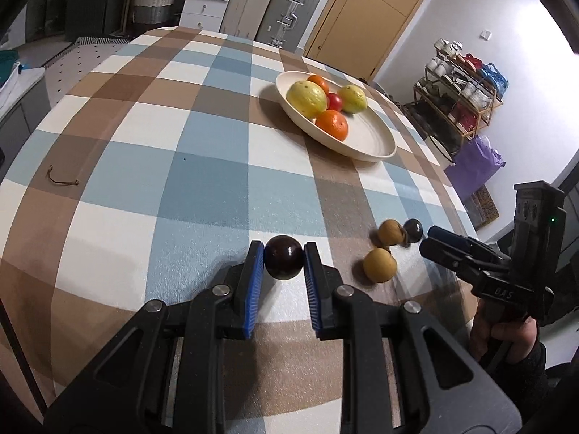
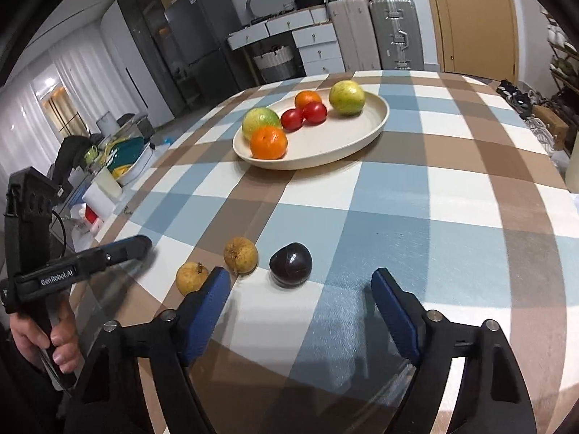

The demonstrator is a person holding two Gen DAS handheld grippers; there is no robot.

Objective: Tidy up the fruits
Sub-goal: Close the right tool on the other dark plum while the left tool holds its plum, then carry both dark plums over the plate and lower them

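Note:
My left gripper (image 1: pixel 284 260) is shut on a dark plum (image 1: pixel 284 262), held just above the checked tablecloth. Two small tan fruits (image 1: pixel 380 264) (image 1: pixel 390 232) and a second dark plum (image 1: pixel 413 229) lie to its right. My right gripper (image 2: pixel 300 282) is open and empty, just short of that plum (image 2: pixel 290 263), with the tan fruits (image 2: pixel 240 255) (image 2: pixel 191 277) to its left. The cream plate (image 2: pixel 347 141) at the far side holds two yellow-green fruits, two oranges and red tomatoes; it also shows in the left wrist view (image 1: pixel 365 141).
The table edge runs close on the right in the left wrist view, with a shoe rack (image 1: pixel 459 101) beyond. A small brown cord (image 1: pixel 62 178) lies on the cloth at left. Suitcases and drawers stand behind the table.

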